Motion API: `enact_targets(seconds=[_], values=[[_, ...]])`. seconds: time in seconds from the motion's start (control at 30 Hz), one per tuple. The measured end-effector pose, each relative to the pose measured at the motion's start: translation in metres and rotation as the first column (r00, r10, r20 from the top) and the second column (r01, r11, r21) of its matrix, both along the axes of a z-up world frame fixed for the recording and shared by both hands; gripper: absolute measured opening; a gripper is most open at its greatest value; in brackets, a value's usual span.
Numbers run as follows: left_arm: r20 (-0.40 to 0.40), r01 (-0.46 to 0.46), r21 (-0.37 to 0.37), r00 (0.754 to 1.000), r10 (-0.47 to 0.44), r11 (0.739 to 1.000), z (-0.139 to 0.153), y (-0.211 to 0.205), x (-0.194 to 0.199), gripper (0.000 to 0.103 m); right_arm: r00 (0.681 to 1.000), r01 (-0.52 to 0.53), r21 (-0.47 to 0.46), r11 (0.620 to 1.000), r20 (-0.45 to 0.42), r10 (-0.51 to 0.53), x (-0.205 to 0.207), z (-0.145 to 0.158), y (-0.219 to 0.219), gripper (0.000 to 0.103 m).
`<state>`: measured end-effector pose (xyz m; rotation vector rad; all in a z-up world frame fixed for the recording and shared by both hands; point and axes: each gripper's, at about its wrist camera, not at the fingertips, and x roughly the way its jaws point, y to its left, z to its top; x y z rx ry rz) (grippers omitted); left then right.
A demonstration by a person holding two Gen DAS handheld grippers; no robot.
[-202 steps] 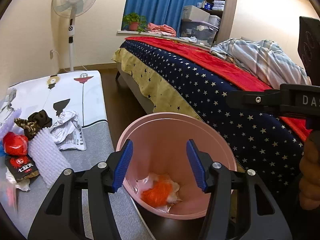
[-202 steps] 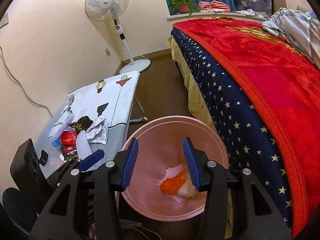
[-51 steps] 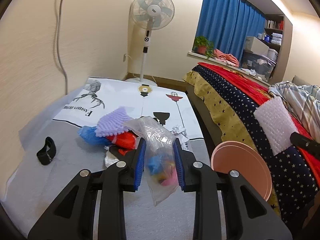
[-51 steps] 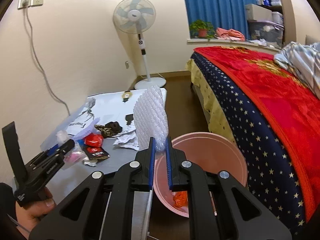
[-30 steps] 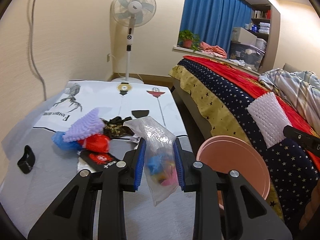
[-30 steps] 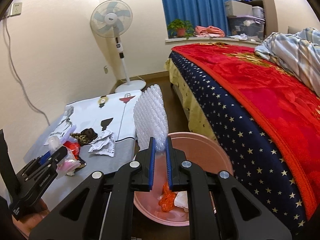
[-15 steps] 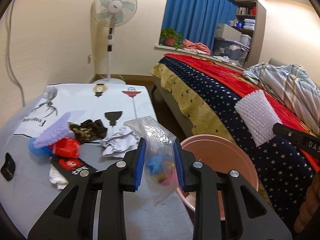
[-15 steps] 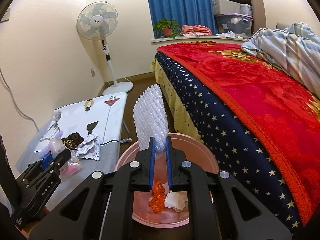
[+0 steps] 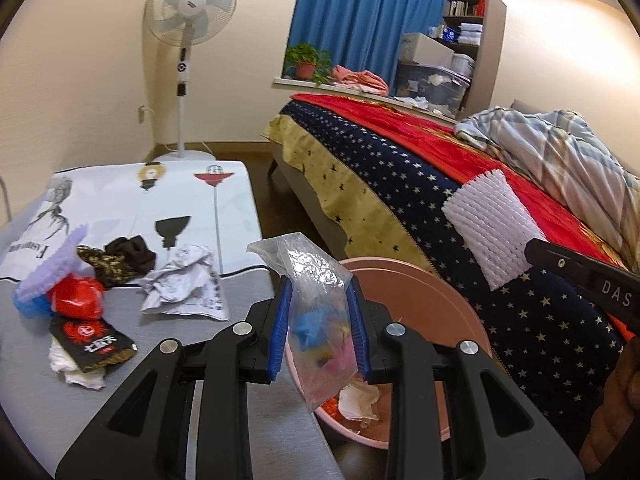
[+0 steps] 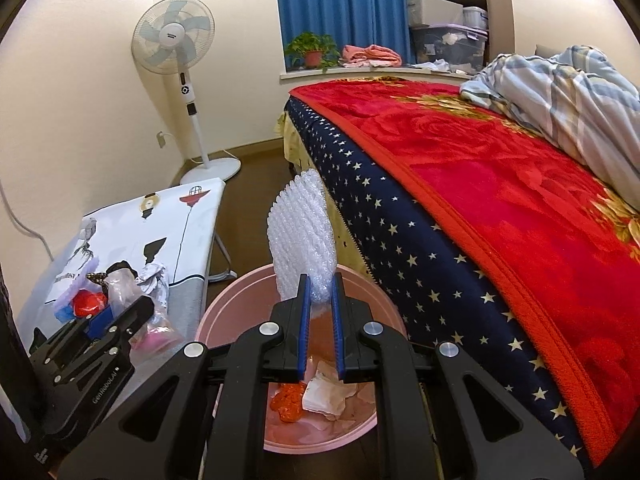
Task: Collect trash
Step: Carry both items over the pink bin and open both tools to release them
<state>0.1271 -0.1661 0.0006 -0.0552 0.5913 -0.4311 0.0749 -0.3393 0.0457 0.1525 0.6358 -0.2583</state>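
Left wrist view: grey table (image 9: 168, 364) with a printed white cloth (image 9: 120, 200) over its far half; wood floor beyond, standing fan (image 9: 188, 28) at the far wall.
Room: bed (image 9: 400, 184) with starred navy and red covers along the table's right side, blue curtain (image 9: 360, 20) and shelves behind.
Bin: pink bin (image 9: 436, 300) on the floor off the table's right edge, between table and bed; orange and white scraps at its bottom.
Left gripper (image 9: 318, 320): clamped on a clear plastic bag (image 9: 316, 300) with blue and pink bits inside; bag hangs at the bin's near-left rim.
Right gripper (image 10: 319, 314): pinching a white bubble-wrap sheet (image 10: 302, 240), upright above the bin's opening.
Table left side: crumpled paper (image 9: 180, 284), red wrapper (image 9: 78, 298), purple foam (image 9: 52, 268), black packet (image 9: 92, 340), dark cloth (image 9: 132, 252), clustered mid-table, well clear of both tools.
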Motion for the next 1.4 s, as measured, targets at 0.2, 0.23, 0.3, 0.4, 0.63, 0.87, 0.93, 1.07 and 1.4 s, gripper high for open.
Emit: enact_targets(seconds=[0.2,0.23,0.3,0.4,0.63,0.87,0.93,1.07,1.4], values=[[-0.013,0.031,0.005,0.999,-0.031,0.999,-0.005,-0.013,0.001,0.028,1.0,0.016,-0.014,1.0,-0.009,-0.016,0.0,-0.002,-0.004,0.011],[-0.014,0.036,0.007,0.999,-0.036,0.999,-0.006,-0.015,0.001,0.028,1.0,0.017,-0.015,1.0,-0.01,-0.018,0.0,-0.002,-0.005,0.011],[-0.016,0.043,0.009,0.999,-0.043,0.999,-0.007,-0.019,0.001,0.028,1.0,0.02,-0.016,1.0,-0.013,-0.02,0.0,-0.003,-0.006,0.011],[-0.018,0.048,0.005,0.999,-0.047,0.999,-0.007,-0.022,0.002,0.028,1.0,0.025,-0.012,1.0,-0.016,-0.025,0.001,-0.004,-0.007,0.011],[-0.014,0.053,-0.006,0.998,-0.053,0.999,-0.007,-0.025,0.001,0.05,0.999,0.042,-0.018,0.999,-0.03,-0.043,0.002,-0.006,-0.007,0.036],[-0.013,0.051,-0.008,0.999,-0.051,0.999,-0.004,-0.019,-0.001,0.048,0.999,0.044,-0.019,0.999,-0.022,-0.044,0.0,-0.007,-0.008,0.036],[-0.012,0.05,-0.008,0.999,-0.05,0.999,-0.003,-0.015,-0.002,0.046,0.999,0.04,-0.016,0.999,-0.016,-0.04,0.0,-0.006,-0.007,0.036],[-0.006,0.04,-0.017,0.999,-0.04,0.999,0.002,-0.009,-0.003,0.044,1.0,0.017,-0.032,0.999,-0.012,-0.017,0.0,-0.006,-0.001,0.036],[0.019,0.01,-0.017,1.0,-0.01,1.0,0.012,0.015,-0.014,0.043,1.0,-0.025,-0.046,0.999,0.016,0.026,-0.008,0.0,0.012,0.036]])
